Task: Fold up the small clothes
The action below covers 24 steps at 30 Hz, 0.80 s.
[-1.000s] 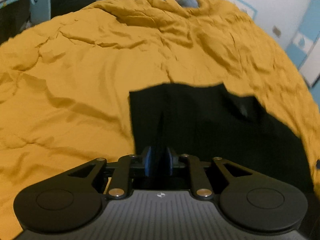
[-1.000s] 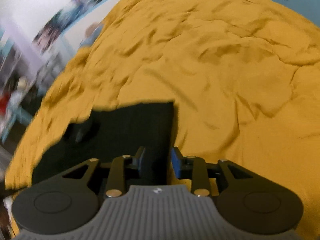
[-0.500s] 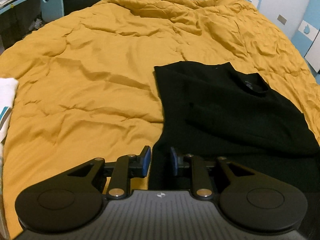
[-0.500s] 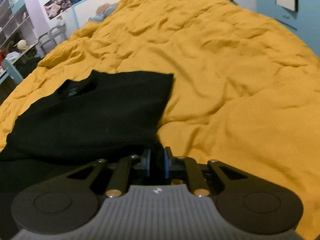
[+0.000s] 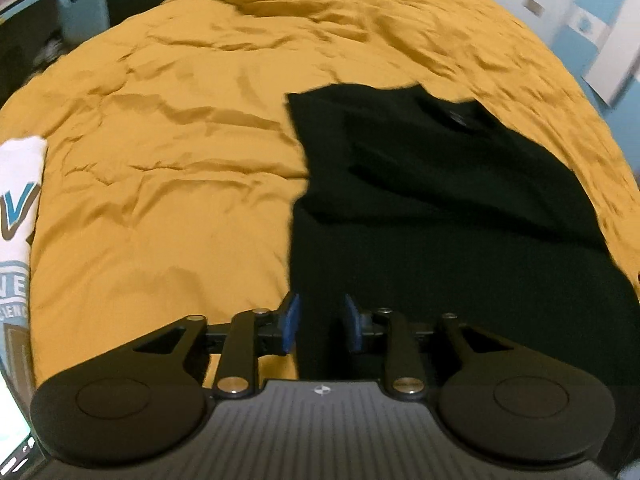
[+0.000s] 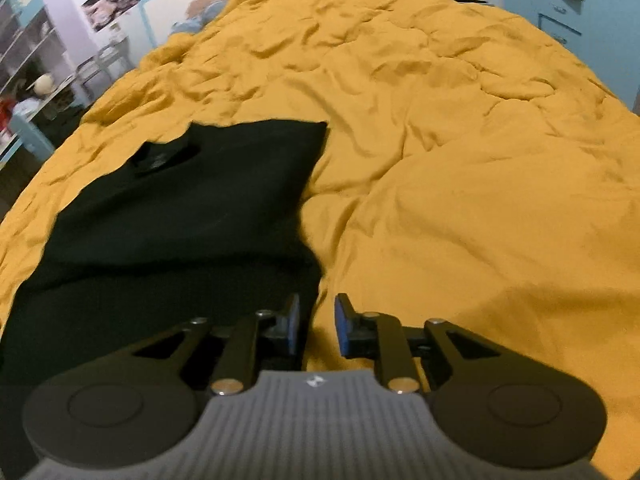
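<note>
- The black knit top (image 5: pixel 460 208) lay flat on the rumpled mustard-yellow quilt (image 5: pixel 180 168), collar at its far end, side parts already folded in; its near hem sat under both tools.
- Your left gripper (image 5: pixel 319 328) was opening, pads apart with the top's left edge between them, no pad pressing it.
- Your right gripper (image 6: pixel 316 326) was opening too, straddling the top's right edge, cloth loose.
- A white printed garment (image 5: pixel 18 216) lay well apart at the left.
- I'd judge the risk thus: withdrawing before the pads cleared could snag the hem; that would drag the fold askew.
</note>
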Motion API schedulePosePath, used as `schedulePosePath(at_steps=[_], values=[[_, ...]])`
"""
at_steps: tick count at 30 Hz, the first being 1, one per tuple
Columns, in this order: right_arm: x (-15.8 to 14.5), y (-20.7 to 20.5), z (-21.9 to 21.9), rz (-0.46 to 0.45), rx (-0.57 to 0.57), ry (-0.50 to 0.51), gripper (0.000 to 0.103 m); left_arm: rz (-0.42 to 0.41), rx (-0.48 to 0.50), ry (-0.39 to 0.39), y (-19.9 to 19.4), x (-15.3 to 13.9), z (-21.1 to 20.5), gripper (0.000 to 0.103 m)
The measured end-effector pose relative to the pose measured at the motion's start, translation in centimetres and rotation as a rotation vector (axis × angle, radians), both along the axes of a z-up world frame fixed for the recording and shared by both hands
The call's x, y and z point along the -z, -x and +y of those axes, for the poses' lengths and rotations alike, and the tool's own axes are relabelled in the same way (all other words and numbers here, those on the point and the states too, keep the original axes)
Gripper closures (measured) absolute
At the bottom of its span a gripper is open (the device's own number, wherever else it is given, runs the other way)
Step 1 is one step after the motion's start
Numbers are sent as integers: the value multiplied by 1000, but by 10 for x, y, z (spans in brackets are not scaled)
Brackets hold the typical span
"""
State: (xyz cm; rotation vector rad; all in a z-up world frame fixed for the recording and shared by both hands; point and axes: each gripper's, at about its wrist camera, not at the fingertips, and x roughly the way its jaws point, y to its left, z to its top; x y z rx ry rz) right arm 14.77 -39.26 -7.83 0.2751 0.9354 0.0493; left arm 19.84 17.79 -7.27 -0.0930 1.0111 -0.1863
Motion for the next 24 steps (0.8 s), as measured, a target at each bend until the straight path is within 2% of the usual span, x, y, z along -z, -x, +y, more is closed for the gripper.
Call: schedulePosePath(at_steps=[2, 3, 6, 8, 11, 15, 17, 18, 19, 21, 22, 23, 24], values=[[-8, 17, 3, 10, -46, -21, 65, 10, 50, -13, 13, -7, -3, 51], [-12, 27, 5, 15, -65, -29, 63, 18, 69, -18, 20, -9, -4, 45], [-20, 57, 14, 55, -131, -48, 49, 60, 131, -29, 40, -14, -4, 33], [-20, 78, 23, 88, -174, -52, 39, 109, 181, -50, 55, -13, -4, 30], [-16, 102, 36, 143, -241, -30, 34, 183, 265, -122, 77, -8, -9, 29], [-2, 128, 48, 225, -295, 8, 33, 264, 334, -191, 101, 5, -15, 29], [4, 139, 50, 253, -319, 16, 33, 286, 346, -202, 110, 12, -16, 29], [6, 144, 50, 265, -329, 13, 33, 293, 345, -197, 112, 14, -13, 33], [8, 149, 51, 277, -343, 11, 34, 296, 338, -188, 116, 17, -13, 42], [9, 158, 54, 288, -367, 20, 44, 295, 321, -171, 120, 21, -12, 54], [10, 162, 56, 292, -372, 34, 57, 292, 321, -166, 123, 23, -13, 69], [10, 164, 57, 290, -368, 52, 73, 287, 325, -158, 126, 24, -14, 78], [10, 166, 57, 283, -362, 64, 81, 280, 327, -148, 129, 24, -16, 87]])
